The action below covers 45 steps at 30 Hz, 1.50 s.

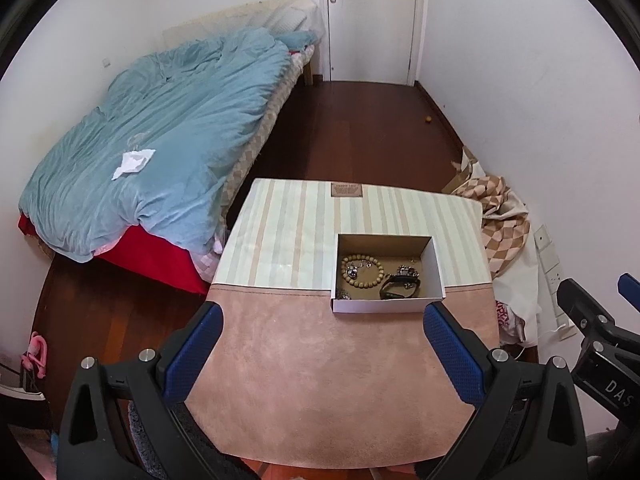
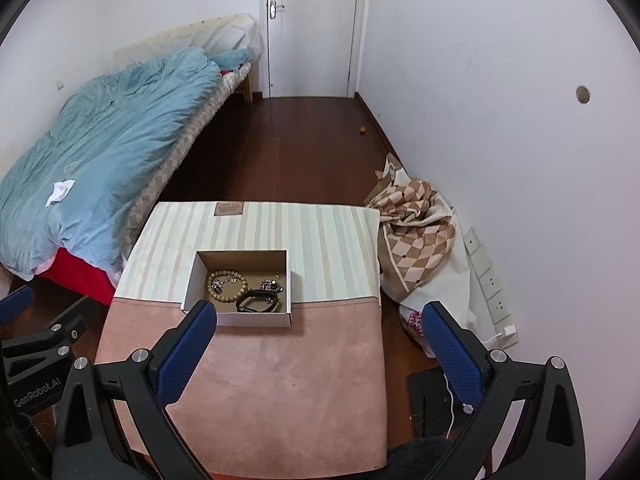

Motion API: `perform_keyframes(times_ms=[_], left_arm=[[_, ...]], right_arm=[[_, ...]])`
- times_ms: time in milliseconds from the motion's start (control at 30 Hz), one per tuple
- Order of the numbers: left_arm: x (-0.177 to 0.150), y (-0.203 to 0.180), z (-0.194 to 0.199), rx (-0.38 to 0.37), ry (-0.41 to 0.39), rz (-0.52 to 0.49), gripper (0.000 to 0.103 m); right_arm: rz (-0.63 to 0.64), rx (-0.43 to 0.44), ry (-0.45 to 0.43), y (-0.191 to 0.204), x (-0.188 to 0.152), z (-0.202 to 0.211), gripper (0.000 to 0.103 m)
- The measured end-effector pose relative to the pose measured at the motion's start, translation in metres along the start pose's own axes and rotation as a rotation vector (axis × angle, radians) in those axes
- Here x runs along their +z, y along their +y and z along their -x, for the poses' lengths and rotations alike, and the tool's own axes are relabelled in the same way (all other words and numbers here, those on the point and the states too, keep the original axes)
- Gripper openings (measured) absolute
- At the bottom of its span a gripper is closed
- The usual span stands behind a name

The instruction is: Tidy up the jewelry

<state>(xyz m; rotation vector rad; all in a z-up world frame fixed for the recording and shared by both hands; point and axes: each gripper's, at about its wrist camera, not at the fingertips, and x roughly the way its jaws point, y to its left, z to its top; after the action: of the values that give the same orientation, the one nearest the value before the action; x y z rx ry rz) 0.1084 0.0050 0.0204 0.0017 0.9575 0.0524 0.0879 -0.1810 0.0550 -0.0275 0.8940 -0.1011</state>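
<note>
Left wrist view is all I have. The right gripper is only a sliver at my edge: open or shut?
Observer: Open. The right gripper has its blue pads wide apart, with nothing between them.
Operator: Where's the box relative to it?
Observer: The white box lies ahead, left of centre. The left pad overlaps its near-left corner in that view.
Operator: Anything on the floor right of the table?
Observer: A flat black object with a white cable across it.
</note>
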Motion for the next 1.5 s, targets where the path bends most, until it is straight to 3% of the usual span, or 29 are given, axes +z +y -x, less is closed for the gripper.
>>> perform_keyframes(times_ms=[300, 1500], left_arm=[[0.001, -0.004, -0.012, -0.011, 0.027, -0.013, 0.102], [0.0, 0.003, -0.012, -0.009, 0.017, -0.007, 0.102]], right_arm=[[-0.002, -0.01, 0.037, -0.001, 0.001, -0.021, 0.103], [0.019, 0.004, 0.042, 0.006, -0.006, -0.02, 0.103]])
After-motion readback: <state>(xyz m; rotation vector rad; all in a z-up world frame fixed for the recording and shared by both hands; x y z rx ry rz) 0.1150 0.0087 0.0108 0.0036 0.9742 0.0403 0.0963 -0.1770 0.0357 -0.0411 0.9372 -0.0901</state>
